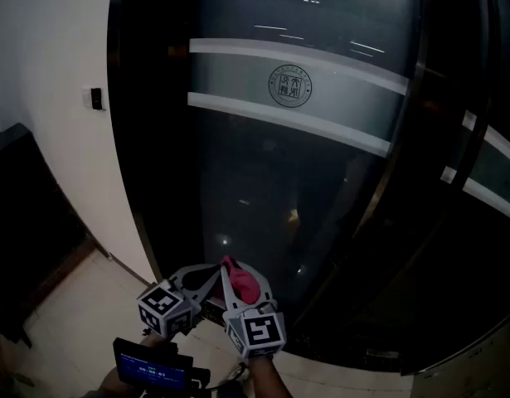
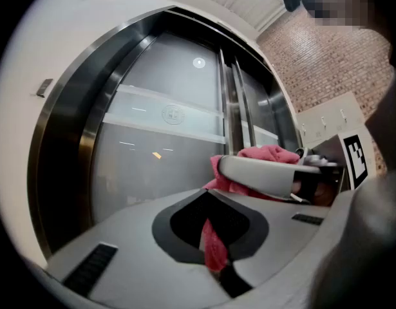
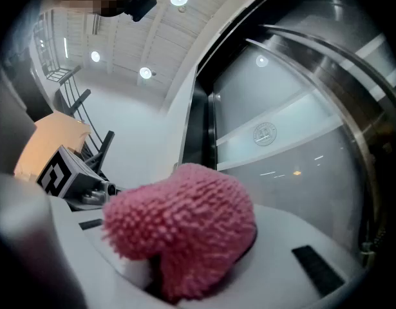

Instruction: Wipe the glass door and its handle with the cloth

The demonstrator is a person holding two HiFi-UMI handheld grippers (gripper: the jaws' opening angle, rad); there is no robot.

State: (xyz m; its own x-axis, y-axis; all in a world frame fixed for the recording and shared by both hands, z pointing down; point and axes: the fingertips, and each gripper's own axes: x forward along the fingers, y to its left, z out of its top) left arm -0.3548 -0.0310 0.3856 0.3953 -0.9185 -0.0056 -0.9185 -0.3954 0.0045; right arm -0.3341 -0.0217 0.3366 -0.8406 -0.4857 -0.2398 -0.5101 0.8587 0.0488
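The dark glass door (image 1: pixel 321 181) stands right in front, crossed by two frosted bands with a round emblem (image 1: pixel 290 85). A long vertical metal bar (image 1: pixel 408 114) runs down its right side. Low in the head view both grippers meet on a pink shaggy cloth (image 1: pixel 245 285). My left gripper (image 1: pixel 206 279) is shut, pinching a thin strip of the cloth (image 2: pixel 214 246). My right gripper (image 1: pixel 231 277) is shut on the cloth's bunched bulk (image 3: pixel 181 227), which hides its jaws. The cloth hangs a little short of the glass (image 2: pixel 159 166).
A white wall (image 1: pixel 55 98) with a small switch plate (image 1: pixel 96 98) borders the door's dark frame on the left. Pale floor tiles (image 1: pixel 80 305) lie below, with a dark cabinet (image 1: pixel 22 214) at far left. A brick wall (image 2: pixel 326 63) stands right of the door.
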